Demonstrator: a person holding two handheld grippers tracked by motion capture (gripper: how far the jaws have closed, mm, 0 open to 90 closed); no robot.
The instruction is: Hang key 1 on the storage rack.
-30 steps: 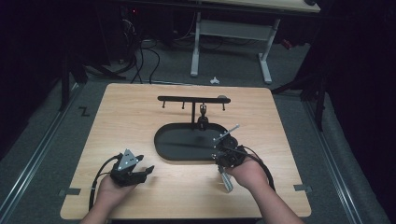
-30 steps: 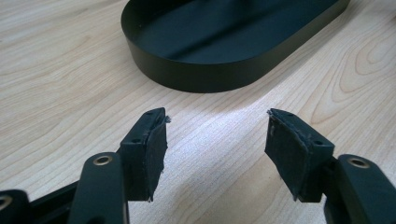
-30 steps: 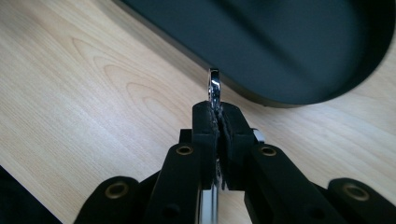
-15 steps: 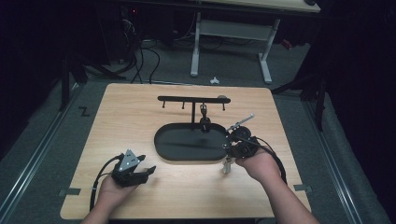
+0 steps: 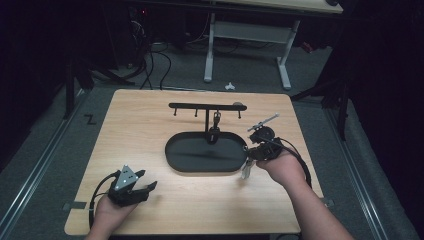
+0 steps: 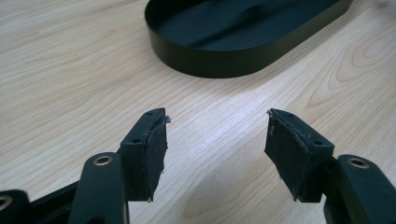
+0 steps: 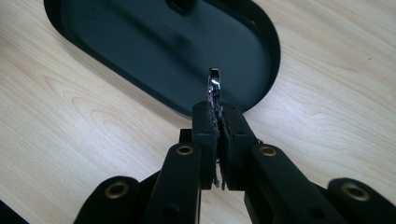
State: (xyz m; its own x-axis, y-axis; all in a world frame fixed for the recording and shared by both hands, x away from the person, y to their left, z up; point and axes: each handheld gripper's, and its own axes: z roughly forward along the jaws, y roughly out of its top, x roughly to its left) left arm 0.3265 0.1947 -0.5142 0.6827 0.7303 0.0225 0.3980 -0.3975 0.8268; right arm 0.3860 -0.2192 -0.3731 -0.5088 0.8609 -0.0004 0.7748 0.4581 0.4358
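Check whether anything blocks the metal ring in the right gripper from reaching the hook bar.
Nothing visible does. The right gripper, shut on the metal ring, sits at the right end of the tray, and the space up to the hook bar looks open. One hook already carries a hanging piece.

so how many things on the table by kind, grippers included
grippers: 2, left gripper open, right gripper shut on a metal ring
black oval tray: 1
black hook rack: 1
metal ring: 1
total: 5
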